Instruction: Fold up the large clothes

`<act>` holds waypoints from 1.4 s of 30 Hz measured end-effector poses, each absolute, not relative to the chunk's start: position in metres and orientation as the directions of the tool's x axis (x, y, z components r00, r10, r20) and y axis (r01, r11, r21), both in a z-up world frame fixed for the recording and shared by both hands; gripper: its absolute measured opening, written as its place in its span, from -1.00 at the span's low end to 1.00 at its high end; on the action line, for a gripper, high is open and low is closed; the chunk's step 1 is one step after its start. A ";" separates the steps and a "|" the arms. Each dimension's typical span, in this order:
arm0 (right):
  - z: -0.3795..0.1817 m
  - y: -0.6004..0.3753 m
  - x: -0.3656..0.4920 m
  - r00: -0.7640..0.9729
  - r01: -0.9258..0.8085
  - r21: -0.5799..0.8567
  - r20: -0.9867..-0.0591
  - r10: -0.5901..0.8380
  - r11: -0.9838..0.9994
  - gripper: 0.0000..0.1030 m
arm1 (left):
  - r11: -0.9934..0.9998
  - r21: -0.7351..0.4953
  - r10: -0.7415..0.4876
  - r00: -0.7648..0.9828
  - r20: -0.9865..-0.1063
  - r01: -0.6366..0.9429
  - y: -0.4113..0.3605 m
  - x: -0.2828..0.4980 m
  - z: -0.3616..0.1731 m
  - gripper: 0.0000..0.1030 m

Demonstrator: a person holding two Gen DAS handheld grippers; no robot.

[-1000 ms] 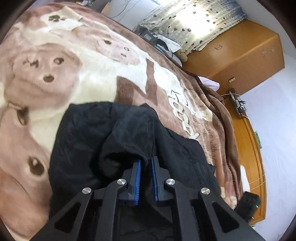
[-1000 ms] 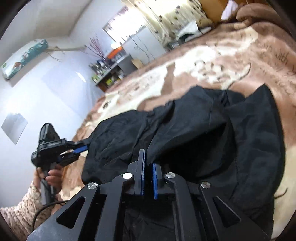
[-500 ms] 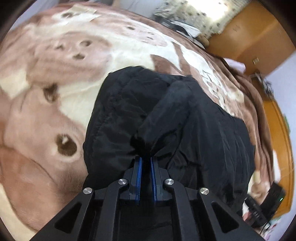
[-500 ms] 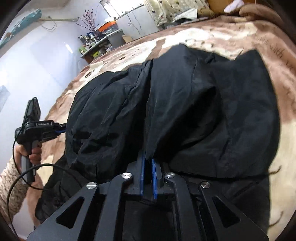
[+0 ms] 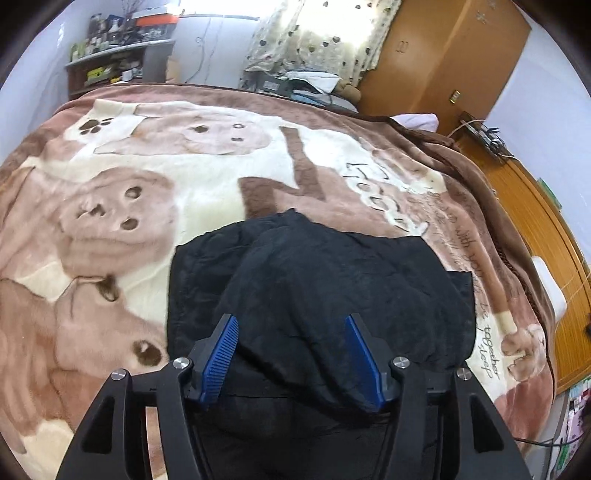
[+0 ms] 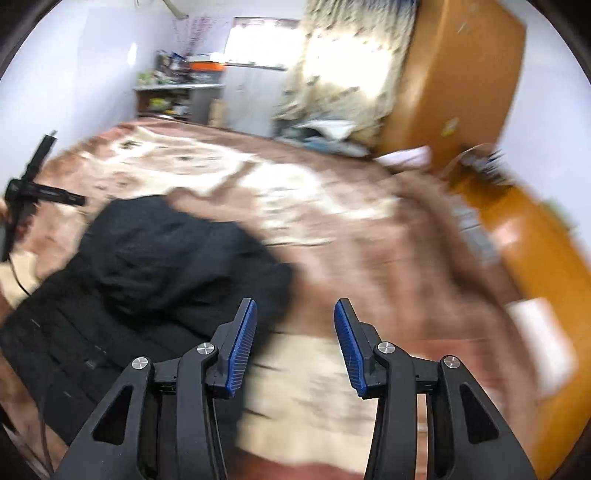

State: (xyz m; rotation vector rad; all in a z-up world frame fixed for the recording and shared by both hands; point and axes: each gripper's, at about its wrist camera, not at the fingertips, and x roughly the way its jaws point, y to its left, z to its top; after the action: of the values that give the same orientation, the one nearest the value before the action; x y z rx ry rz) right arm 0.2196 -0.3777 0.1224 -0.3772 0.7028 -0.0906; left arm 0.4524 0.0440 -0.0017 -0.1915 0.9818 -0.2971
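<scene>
A large black garment point(image 5: 317, 295) lies folded over on the brown and cream bear-print blanket point(image 5: 184, 177). My left gripper point(image 5: 291, 321) is open and empty, its blue pads spread just above the near fold of the garment. In the right wrist view the garment point(image 6: 155, 266) lies to the left. My right gripper point(image 6: 293, 308) is open and empty over bare blanket point(image 6: 332, 229), off the garment's right edge. The left gripper point(image 6: 40, 192) shows at that view's far left. The right wrist view is motion-blurred.
An orange wooden wardrobe point(image 5: 443, 55) and a low wooden cabinet point(image 5: 535, 229) stand to the right of the bed. A cluttered shelf point(image 5: 118, 62) and a curtained window point(image 5: 325, 33) are beyond the bed's far edge.
Both grippers have let go of the black garment and opened. The garment's top half now rests folded forward. The right gripper has swung off to the right.
</scene>
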 end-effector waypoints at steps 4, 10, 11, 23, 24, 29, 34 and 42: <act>0.178 -0.410 0.180 0.754 0.130 -0.593 -0.462 -0.468 0.795 -0.01 | 0.941 -0.280 -0.338 0.514 -0.789 0.189 0.022 0.453 -0.003 0.22; 0.109 -0.379 0.211 0.753 0.061 -0.647 -0.470 -0.460 0.760 0.26 | 0.946 -0.259 -0.321 0.441 -0.838 0.195 -0.013 0.458 -0.036 0.32; 0.094 -0.372 0.222 0.753 0.025 -0.611 -0.510 -0.417 0.792 0.26 | 0.948 -0.253 -0.314 0.428 -0.847 0.195 -0.016 0.459 -0.041 0.32; -0.053 -0.234 0.363 0.687 -0.274 0.006 -0.698 0.200 0.962 0.26 | 0.969 -0.026 -0.143 0.469 -0.872 0.247 -0.037 0.474 -0.078 0.32; -0.054 -0.226 0.365 0.689 -0.286 0.024 -0.689 0.223 0.958 0.26 | 0.966 -0.017 -0.141 0.472 -0.870 0.256 -0.038 0.474 -0.081 0.32; -0.088 -0.197 0.396 0.597 -0.341 0.041 -0.762 0.250 0.939 0.26 | 0.962 -0.020 -0.155 0.488 -0.859 0.271 -0.033 0.477 -0.099 0.38; -0.112 -0.198 0.394 0.573 -0.385 -0.018 -0.788 0.224 0.923 0.25 | 0.957 -0.008 -0.145 0.455 -0.879 0.291 -0.037 0.482 -0.113 0.39; -0.134 -0.195 0.397 0.552 -0.385 -0.035 -0.809 0.200 0.922 0.26 | 0.957 -0.058 -0.186 0.449 -0.874 0.283 -0.030 0.484 -0.131 0.40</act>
State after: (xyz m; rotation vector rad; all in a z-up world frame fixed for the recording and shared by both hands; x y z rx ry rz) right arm 0.3970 -0.1951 -0.1341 -0.2190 0.9241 0.3491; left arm 0.4838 -0.0295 -0.1306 0.1011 1.0673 -0.2906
